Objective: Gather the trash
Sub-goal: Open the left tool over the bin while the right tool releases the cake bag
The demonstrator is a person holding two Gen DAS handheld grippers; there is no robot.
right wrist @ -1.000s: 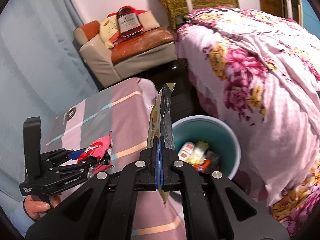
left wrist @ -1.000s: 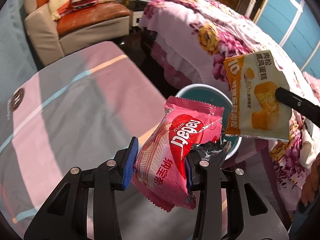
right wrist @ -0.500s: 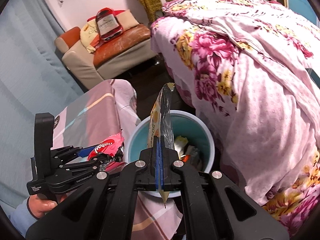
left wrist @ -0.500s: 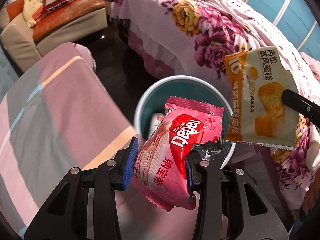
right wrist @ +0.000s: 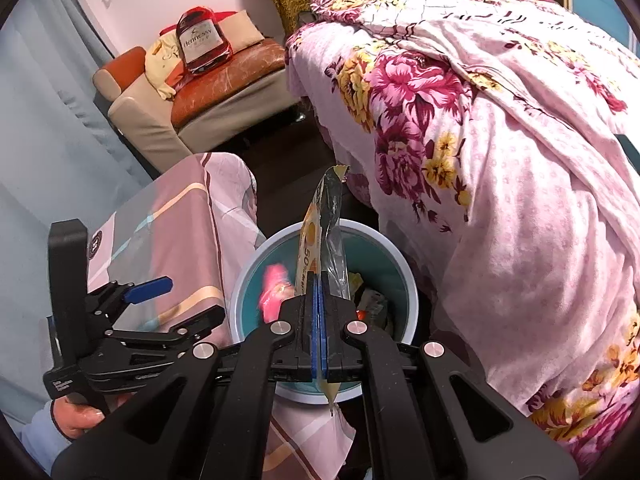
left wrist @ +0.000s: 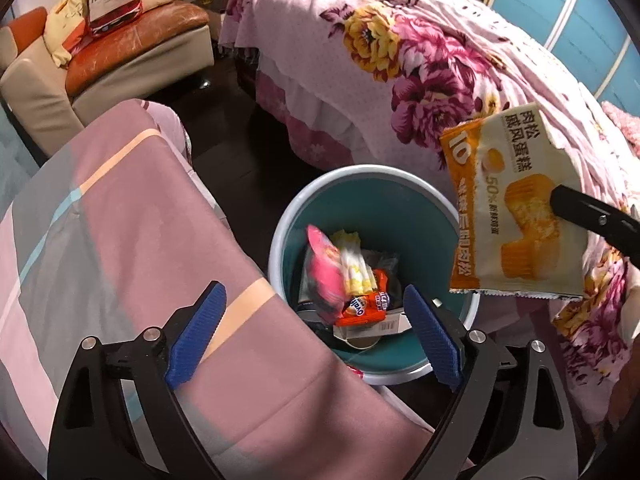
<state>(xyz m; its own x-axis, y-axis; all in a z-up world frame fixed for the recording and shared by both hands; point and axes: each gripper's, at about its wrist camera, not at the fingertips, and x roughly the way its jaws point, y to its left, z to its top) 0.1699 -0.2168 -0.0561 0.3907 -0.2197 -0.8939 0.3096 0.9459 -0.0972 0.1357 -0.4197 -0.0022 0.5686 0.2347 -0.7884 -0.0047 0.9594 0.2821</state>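
Since the earlier frame my left gripper [left wrist: 316, 332] has just been spreading its blue ribbed fingers [left wrist: 196, 330], and the glossy pink wafer wrapper [left wrist: 326, 270] that sat between them is now lying crumpled in the bin [left wrist: 400, 374] among other packets; nothing is sitting between those fingers now. Largest around me, the bed [right wrist: 500, 160] is draped in a soft pink quilt with big magenta and yellow flowers, and the table [left wrist: 120, 220] is wearing a smooth cloth in pink and grey blocks with thin stripes. A worn orange leather sofa [left wrist: 132, 48] is standing behind. The round, teal-lined bin is sitting on the dark floor between table and bed. My right gripper [right wrist: 319, 344] is tilting down over the bin, its fingers pressing flat together on a thin cream and orange cake wrapper [right wrist: 320, 248]. My left hand [right wrist: 80, 416] is gripping its handle.
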